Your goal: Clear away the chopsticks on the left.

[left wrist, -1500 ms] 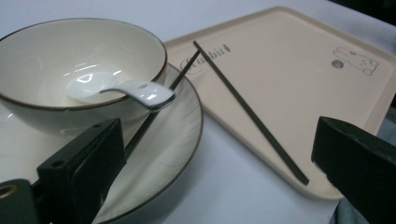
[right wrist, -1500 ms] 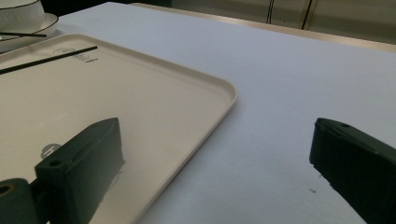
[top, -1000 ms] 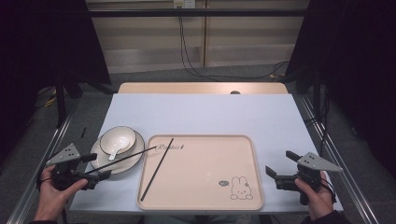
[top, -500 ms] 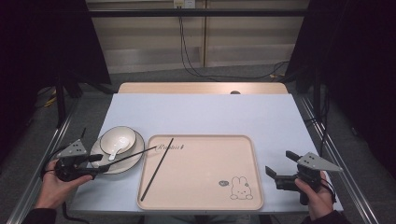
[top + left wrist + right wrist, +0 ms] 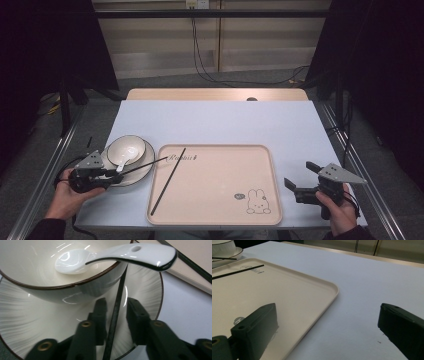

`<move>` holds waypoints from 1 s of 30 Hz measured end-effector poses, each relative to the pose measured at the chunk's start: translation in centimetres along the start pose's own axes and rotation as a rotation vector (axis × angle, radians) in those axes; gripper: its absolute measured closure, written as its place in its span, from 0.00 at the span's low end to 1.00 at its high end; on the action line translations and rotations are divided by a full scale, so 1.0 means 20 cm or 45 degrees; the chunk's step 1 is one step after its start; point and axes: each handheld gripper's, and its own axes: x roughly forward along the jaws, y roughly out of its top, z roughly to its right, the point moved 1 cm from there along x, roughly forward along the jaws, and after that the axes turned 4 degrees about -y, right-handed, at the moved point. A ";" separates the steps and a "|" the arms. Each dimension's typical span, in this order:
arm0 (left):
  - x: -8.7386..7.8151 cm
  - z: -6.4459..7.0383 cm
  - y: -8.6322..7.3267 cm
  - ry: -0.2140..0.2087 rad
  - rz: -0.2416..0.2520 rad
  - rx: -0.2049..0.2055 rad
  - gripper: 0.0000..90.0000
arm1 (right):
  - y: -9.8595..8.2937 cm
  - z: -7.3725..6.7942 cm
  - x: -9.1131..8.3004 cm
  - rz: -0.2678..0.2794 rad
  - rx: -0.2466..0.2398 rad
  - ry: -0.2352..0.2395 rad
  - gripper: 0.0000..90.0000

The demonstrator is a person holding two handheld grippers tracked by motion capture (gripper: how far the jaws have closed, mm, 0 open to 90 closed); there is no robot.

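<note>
A white bowl (image 5: 126, 149) holding a white spoon (image 5: 122, 162) sits on a ribbed plate (image 5: 142, 167) at the left. One black chopstick (image 5: 145, 165) lies from the plate onto the beige tray (image 5: 220, 200). A second chopstick (image 5: 169, 181) lies slanted on the tray. My left gripper (image 5: 111, 173) is over the plate's near edge. In the left gripper view its jaws (image 5: 117, 302) straddle the chopstick (image 5: 120, 285) with a gap on each side, below the bowl (image 5: 37, 270) and spoon (image 5: 125, 253). My right gripper (image 5: 301, 176) rests open beside the tray's right edge (image 5: 329, 293), nothing between its jaws (image 5: 327, 327).
A rabbit drawing (image 5: 257, 201) marks the tray's near right corner. The pale blue table (image 5: 225, 122) stretches bare behind the tray. Metal rails (image 5: 55, 165) run along both table sides, and cables (image 5: 200, 70) hang at the back.
My left gripper has moved forward and to the right onto the plate, so its jaws now straddle the chopstick's near end. The right gripper has stayed put.
</note>
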 end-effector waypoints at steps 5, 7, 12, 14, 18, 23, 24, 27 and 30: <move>0.01 0.00 0.00 -0.018 -0.033 0.013 0.89 | 0.00 0.00 0.00 -0.002 0.001 -0.004 0.03; 0.01 0.01 0.00 -0.024 -0.029 0.013 0.90 | 0.00 0.00 0.00 0.000 0.000 -0.007 0.03; 0.00 0.02 0.01 -0.054 -0.048 0.018 0.95 | 0.00 0.00 0.00 -0.001 0.001 -0.005 0.03; 0.00 0.02 0.01 -0.061 -0.036 0.008 0.95 | 0.00 0.00 0.00 0.001 -0.001 -0.006 0.03; -0.01 0.03 0.01 -0.061 -0.038 0.016 0.95 | 0.00 0.00 0.00 0.004 0.004 -0.004 0.03; -0.04 0.05 0.02 -0.093 -0.009 -0.013 0.95 | 0.00 0.00 0.00 0.005 0.004 -0.004 0.03; -0.04 0.05 0.02 -0.093 -0.009 -0.013 0.95 | 0.00 0.00 0.00 0.005 0.004 -0.004 0.03; -0.05 0.06 0.02 -0.096 -0.002 -0.038 0.95 | 0.00 0.00 0.00 0.004 0.003 -0.005 0.03; -0.06 0.07 0.03 -0.119 0.035 -0.077 0.95 | 0.00 0.00 0.00 0.005 0.002 -0.006 0.03</move>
